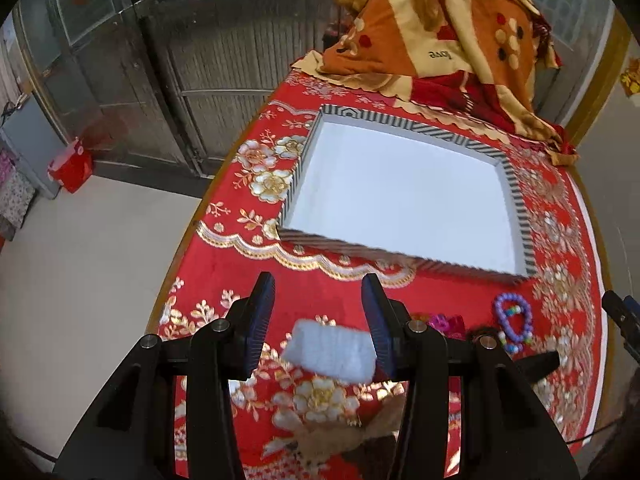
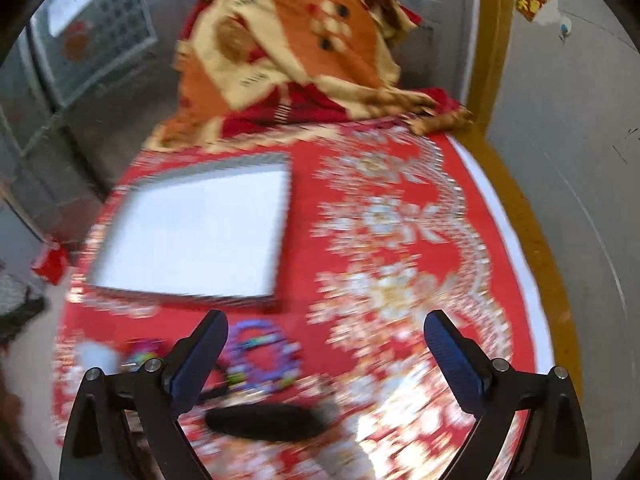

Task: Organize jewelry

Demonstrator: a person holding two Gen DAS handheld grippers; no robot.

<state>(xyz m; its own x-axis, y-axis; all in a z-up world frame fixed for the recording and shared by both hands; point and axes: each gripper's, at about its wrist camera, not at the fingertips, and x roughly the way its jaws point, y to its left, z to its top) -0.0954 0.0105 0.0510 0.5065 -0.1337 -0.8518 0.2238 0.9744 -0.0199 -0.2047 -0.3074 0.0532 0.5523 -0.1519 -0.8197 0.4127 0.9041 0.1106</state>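
Note:
My left gripper (image 1: 318,288) is shut on a small white-blue padded item (image 1: 330,350), held between its fingers above the red tablecloth. The white tray with a striped rim (image 1: 516,200) lies just beyond it; it also shows in the right wrist view (image 2: 282,232). A purple bead bracelet (image 1: 514,320) and a pink-purple piece (image 1: 444,324) lie right of the left gripper. My right gripper (image 2: 326,328) is open and empty above the cloth, with the purple bracelet (image 2: 260,356) beside its left finger. A dark oblong item (image 2: 264,422) lies below. The right view is blurred.
A red floral tablecloth (image 1: 224,264) covers the round table. A folded orange and red blanket (image 1: 440,28) is piled at the far edge behind the tray. A red box (image 1: 72,166) stands on the floor at left by metal doors.

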